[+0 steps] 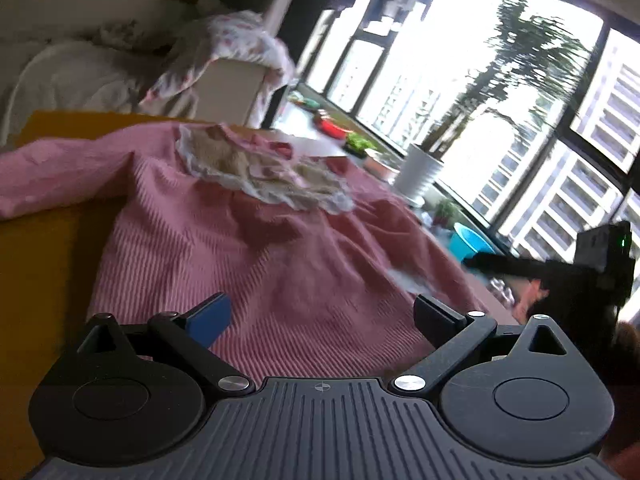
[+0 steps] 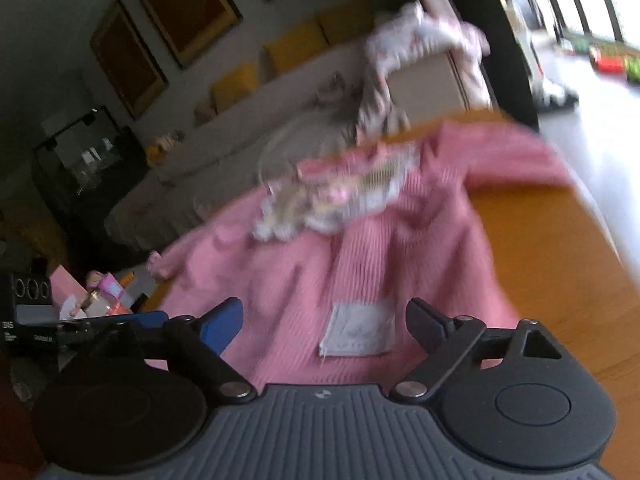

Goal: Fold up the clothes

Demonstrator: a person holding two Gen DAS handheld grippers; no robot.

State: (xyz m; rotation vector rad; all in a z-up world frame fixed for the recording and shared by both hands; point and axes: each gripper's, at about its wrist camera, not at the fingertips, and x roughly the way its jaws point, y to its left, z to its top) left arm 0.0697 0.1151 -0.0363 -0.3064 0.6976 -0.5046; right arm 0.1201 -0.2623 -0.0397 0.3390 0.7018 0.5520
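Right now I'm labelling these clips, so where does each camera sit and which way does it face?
Left wrist: behind the open left tongs, facing the pink dress, the windows beyond; right tongs at the edge.
Right wrist: behind the open right tongs, facing the dress, a sofa beyond; left tongs at the edge.
Shared: dress, orange table.

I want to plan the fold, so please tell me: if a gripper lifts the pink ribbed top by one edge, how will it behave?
The pink ribbed top will probably hang limp: it already lies in soft wrinkles on the yellow table. It looks like light knit, so lifting should be easy. Its lace collar may flop or catch.
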